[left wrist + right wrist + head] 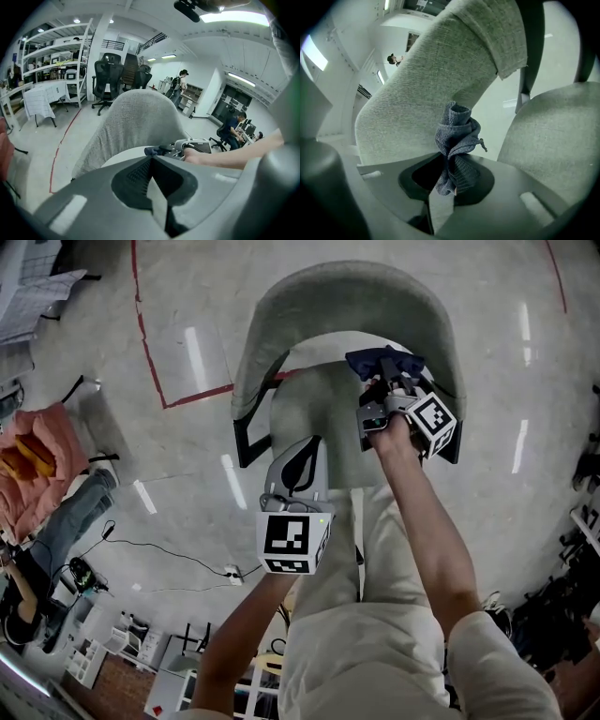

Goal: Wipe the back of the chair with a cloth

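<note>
While the right gripper (386,388) pinches a bunched dark blue cloth (457,136) between its pressed jaws, the wad stands up in front of the inner face of the chair back (347,287). It is at the right-hand part of the curve, as the person sees it, and above the seat (314,413). The right gripper view shows the top of the cloth right up against the grey fabric. Whether it actually touches cannot be settled from any view.

The left gripper (292,472) hovers over the near edge of the seat, well apart from the cloth. Its jaws are pressed together with nothing between them, so it takes no part in the wiping at this moment.

Progress, as a judgement: the cloth is gripped and brought to the work surface, so the preparatory part is done. The fabric bears no streak or mark that would show which areas have been covered, so the extent of wiping so far cannot be read. The middle and left of the inner curve, the top edge and the outer face all appear left to do.
</note>
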`<state>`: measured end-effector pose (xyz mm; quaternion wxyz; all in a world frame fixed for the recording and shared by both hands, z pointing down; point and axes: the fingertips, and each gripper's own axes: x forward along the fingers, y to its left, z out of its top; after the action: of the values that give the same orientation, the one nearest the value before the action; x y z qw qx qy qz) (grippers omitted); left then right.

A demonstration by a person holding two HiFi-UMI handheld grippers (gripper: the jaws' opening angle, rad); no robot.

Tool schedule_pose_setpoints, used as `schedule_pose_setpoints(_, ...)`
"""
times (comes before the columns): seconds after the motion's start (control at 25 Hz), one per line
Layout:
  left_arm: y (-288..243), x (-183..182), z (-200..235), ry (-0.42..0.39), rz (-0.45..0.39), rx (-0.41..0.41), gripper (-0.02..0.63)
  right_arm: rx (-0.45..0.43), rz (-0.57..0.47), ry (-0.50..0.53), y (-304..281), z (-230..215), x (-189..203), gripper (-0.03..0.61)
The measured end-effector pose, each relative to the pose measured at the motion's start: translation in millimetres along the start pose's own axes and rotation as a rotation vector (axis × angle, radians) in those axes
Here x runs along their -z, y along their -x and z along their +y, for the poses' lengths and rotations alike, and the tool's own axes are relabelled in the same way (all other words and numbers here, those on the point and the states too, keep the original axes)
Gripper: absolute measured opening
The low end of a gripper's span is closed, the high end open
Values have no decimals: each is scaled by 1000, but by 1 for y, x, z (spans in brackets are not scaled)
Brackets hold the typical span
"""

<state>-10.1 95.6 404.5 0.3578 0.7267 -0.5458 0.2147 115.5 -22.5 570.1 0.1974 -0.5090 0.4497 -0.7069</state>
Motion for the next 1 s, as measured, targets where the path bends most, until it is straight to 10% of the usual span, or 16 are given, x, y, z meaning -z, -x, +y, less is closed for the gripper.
schedule_pose_setpoints(1.0, -31, -28, 14, -11, 12, 14, 0, -29, -49, -104, -33, 9, -13, 87)
